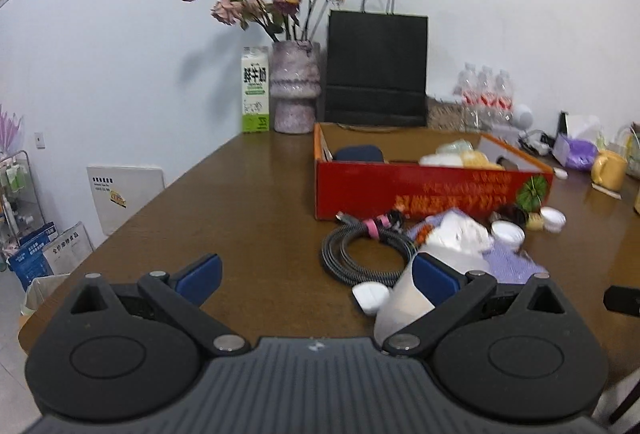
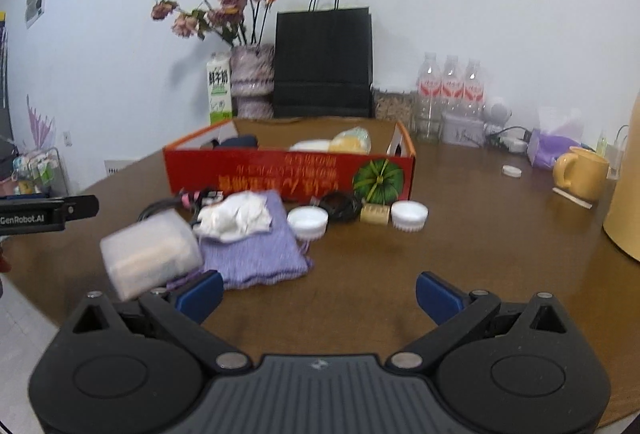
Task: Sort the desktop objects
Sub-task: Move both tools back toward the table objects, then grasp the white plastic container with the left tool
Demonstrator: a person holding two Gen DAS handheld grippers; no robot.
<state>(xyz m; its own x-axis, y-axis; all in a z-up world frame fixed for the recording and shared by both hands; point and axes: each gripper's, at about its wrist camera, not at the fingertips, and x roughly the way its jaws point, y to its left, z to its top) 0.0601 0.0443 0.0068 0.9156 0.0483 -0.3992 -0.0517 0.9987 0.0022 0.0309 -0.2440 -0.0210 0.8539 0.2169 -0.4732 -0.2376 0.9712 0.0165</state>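
My left gripper is open over bare table, nothing between its fingers. A translucent white plastic tub lies tilted right behind its right finger; whether they touch I cannot tell. A white earbud case and a coiled braided cable lie beside it. My right gripper is also open and holds nothing. The blurred tub is at its left, past the left finger. A purple cloth carries a crumpled tissue. The red box stands behind.
Two white caps, a black coil and a small tan roll lie before the box. A yellow mug, tissue pack, water bottles, black bag, vase and milk carton line the back.
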